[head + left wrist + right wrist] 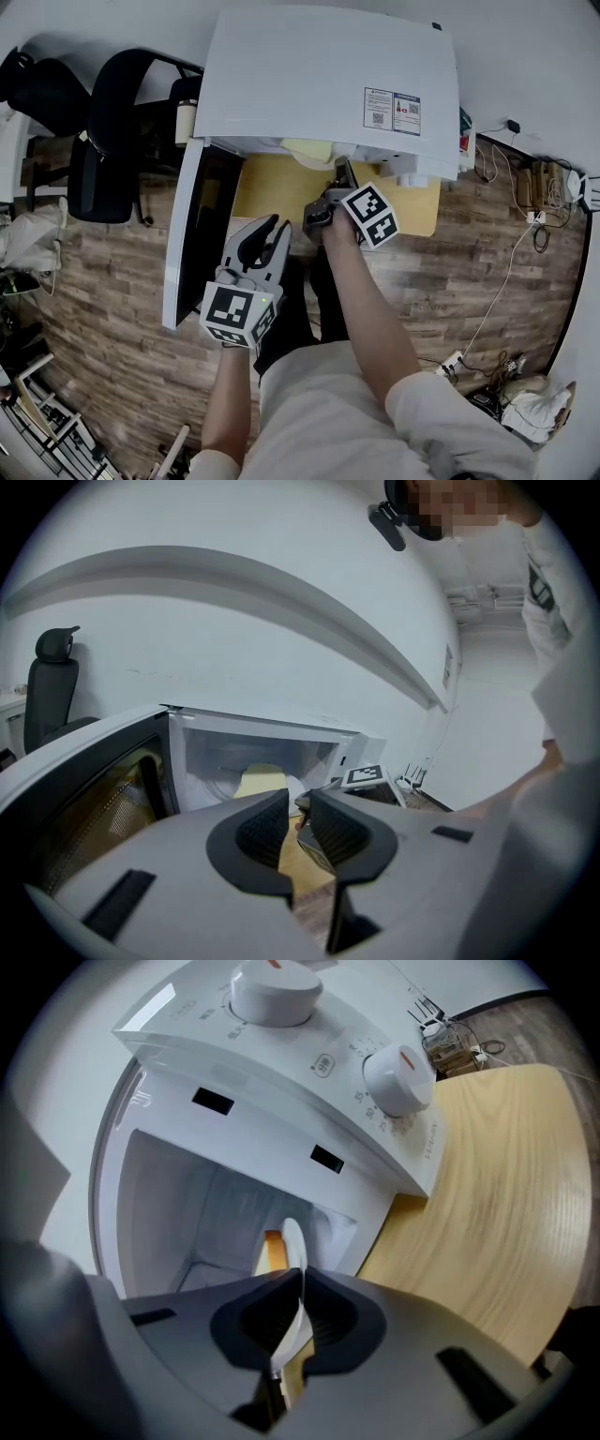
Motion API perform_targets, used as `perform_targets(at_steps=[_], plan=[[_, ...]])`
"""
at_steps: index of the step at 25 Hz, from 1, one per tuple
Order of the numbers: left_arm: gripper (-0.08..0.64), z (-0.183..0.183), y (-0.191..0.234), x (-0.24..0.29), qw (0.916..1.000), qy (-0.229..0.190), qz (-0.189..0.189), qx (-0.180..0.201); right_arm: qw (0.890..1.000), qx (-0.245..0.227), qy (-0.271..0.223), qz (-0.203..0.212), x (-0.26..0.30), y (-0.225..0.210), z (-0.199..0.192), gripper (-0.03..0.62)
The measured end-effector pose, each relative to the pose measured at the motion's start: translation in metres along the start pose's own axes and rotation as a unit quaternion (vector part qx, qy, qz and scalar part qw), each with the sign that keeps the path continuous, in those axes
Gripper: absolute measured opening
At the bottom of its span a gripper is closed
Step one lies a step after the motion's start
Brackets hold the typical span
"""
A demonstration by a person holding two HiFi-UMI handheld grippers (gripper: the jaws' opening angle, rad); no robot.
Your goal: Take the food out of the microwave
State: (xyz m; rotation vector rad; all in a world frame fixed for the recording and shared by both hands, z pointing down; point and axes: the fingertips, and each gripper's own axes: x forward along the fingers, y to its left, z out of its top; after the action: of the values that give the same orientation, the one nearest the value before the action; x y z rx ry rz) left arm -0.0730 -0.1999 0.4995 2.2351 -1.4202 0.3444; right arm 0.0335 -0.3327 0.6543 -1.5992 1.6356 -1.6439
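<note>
The white microwave (pixel 328 75) stands on a wooden table (pixel 417 208) with its door (pixel 187 234) swung open to the left. Inside it lies a white plate (pixel 293 1239) with pale yellow food (pixel 273 1251), which also shows in the left gripper view as food (pixel 261 782). My right gripper (pixel 299 1283) reaches into the opening (pixel 333 183), rolled on its side, and is shut on the plate's near rim. My left gripper (pixel 267 234) hangs back in front of the door. Its jaws (pixel 300 810) stand a little apart with nothing between them.
Two round knobs (pixel 398 1077) sit on the microwave's control panel to the right of the cavity. A black office chair (pixel 112 131) stands left of the table. Cables and a power strip (pixel 525 211) lie on the wood floor at the right.
</note>
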Motion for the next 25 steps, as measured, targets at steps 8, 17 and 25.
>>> perform_targets(at_steps=[8, 17, 25], plan=[[0.067, 0.004, -0.007, -0.001, 0.9999, -0.004, 0.011, 0.005, 0.998, 0.043, 0.007, 0.043, -0.004, 0.004, 0.004, 0.008], [0.066, 0.01, -0.013, -0.011, 0.9992, -0.017, 0.036, 0.004, 0.994, 0.08, 0.022, 0.077, -0.008, 0.005, 0.009, 0.005], [0.066, 0.011, -0.015, -0.013, 0.9993, -0.019, 0.031, -0.001, 0.991, 0.09, 0.026, 0.091, -0.017, 0.008, 0.009, 0.005]])
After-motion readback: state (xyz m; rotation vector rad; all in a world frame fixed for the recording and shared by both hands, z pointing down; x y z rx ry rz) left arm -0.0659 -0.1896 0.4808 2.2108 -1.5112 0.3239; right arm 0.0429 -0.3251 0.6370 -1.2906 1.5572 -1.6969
